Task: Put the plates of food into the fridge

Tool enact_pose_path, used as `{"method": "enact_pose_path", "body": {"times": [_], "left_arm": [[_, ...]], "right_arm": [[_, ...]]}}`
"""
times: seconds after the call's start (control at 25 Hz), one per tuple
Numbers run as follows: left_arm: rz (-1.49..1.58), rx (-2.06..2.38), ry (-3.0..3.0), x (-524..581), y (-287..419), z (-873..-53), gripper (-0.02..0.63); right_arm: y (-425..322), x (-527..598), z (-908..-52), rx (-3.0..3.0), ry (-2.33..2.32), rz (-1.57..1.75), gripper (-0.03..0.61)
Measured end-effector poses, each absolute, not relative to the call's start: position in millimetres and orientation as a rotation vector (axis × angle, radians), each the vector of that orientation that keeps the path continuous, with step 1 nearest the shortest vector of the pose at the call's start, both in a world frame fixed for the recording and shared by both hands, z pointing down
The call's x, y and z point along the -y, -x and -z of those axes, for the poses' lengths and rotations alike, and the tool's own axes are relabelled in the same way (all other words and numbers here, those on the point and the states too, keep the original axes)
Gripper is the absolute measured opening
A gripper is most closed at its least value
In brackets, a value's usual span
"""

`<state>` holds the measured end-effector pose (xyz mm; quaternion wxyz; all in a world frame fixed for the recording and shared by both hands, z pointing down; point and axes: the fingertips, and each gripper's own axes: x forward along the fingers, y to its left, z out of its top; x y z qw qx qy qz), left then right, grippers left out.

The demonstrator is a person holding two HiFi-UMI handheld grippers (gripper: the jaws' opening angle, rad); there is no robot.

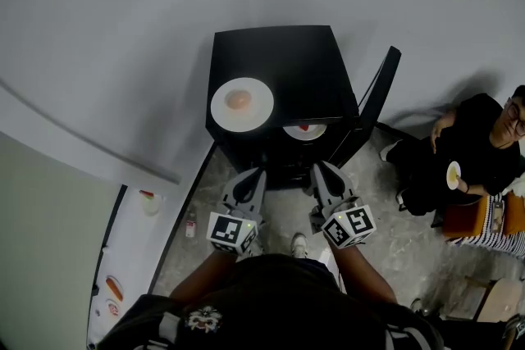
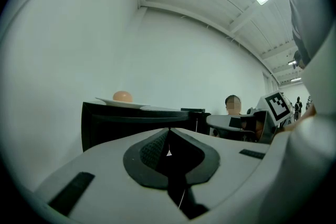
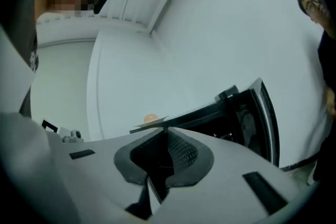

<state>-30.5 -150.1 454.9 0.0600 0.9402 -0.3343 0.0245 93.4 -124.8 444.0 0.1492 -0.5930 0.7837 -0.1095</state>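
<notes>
- I see left tool and right tool both closed, empty, facing small black fridge.
- On top: round white plate with orange food.

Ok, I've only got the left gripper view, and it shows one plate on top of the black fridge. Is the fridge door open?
Observer: Yes. In the head view the door stands swung open at the right side of the fridge.
Operator: Is anything inside already?
Observer: Yes, a second plate with something red on it sits inside, near the front opening.
Operator: And the right tongs?
Observer: The right tongs are shut with nothing between them. They are held in front of the open fridge, beside the left tongs.
</notes>
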Motion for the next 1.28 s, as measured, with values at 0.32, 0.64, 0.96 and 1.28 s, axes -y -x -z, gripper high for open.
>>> {"method": "enact_pose_path", "body": {"times": [0.32,0.64,0.96,1.28], "left_arm": [[0.014,1.015,-2.857,152.4,31.6,-437.6,0.023],[-0.005,1.102,-2.868,153.7,36.7,-427.5,0.021],[0.188,1.108,-2.777,165.6,53.3,-412.5,0.023],[0.512,0.919,-2.329,203.0,70.8,-409.2,0.119]], "right_arm": [[-77.2,115.8,-410.3,-2.328,1.750,0.062,0.025],[-64.9,109.9,-395.7,-2.357,1.813,-0.104,0.025],[-58.9,104.6,-404.4,-2.373,1.813,-0.057,0.025],[-40.7,100.4,-408.4,-2.398,1.753,-0.007,0.025]]}}
